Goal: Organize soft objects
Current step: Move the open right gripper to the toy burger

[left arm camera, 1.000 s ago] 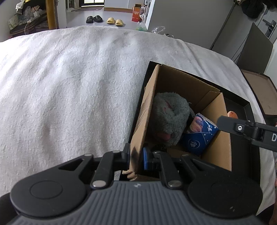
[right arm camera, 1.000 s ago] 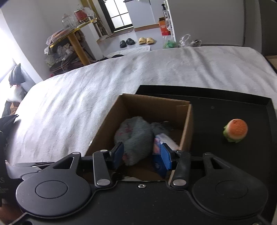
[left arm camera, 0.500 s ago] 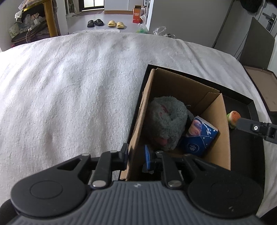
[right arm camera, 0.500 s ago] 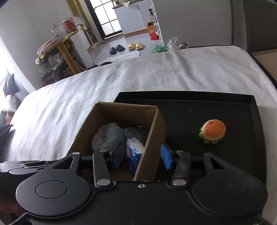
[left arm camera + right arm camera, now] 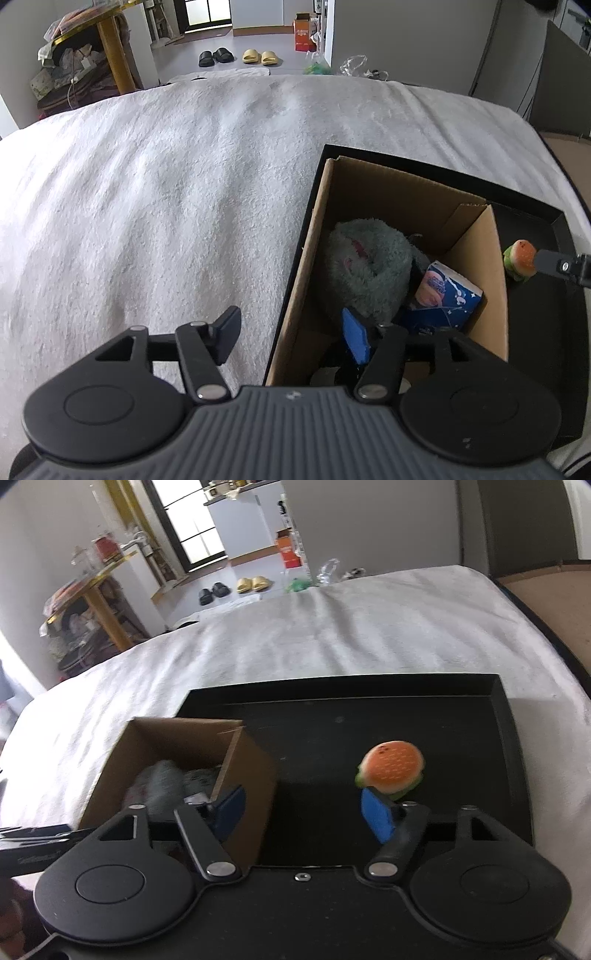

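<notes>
Right wrist view: the right claw is spread wide and empty, held low over the black tray. The burger toy stands on the tray floor at centre right of the frame, just beyond the blue pad of the claw's right finger; whether pad and toy touch cannot be told. The cardboard box sits at lower left, its near corner by the other finger.

Left wrist view: the left claw is also held apart, astride the box's left wall, one finger over the white bedcover, the other inside the box. Nothing is gripped. A grey plush and a blue tissue pack are seen lying in the box. The burger toy shows at the right edge, outside the box.

Step judged in hand: approach to the last loose soft item. The next move calls for the right claw to be shifted rightward and forward until the toy is centred between the fingers, then closed gently.
</notes>
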`<state>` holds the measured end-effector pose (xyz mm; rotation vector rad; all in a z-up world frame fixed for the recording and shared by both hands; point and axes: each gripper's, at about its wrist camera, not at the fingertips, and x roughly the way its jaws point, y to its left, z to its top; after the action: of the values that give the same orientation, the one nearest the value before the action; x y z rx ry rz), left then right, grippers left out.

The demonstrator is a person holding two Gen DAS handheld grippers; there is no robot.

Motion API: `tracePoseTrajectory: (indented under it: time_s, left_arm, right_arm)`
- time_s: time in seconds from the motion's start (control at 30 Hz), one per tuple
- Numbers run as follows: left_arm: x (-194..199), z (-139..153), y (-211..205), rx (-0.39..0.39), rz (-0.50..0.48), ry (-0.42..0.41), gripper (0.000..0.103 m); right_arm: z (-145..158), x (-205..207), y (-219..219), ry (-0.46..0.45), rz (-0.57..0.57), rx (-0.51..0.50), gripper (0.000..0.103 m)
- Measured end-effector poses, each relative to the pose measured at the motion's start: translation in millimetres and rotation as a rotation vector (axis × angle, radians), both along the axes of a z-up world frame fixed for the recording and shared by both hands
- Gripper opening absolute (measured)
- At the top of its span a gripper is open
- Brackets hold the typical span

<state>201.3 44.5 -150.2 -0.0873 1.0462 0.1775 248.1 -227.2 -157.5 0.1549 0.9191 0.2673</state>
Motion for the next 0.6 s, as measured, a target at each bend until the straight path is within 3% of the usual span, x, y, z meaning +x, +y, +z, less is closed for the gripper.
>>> tracePoseTrajectory:
  time_s: [0.1,0.27,0.6]
  left_arm:
    - [5,-2,-5,0.026,-0.003,0.011,0.06]
    - [13,-5,-14,0.058,-0.011,0.024,0.06]
    - [30,-11,-31,0.107,-0.014,0.042,0.06]
  right_arm:
    - [-9,4,-11,-0.015,-0.044,-0.002,0.081]
    - [-32,13,-27,0.014,-0.099,0.004,0.081]
    - [-54,32,-33,0.016,-0.12,-0.001,0.09]
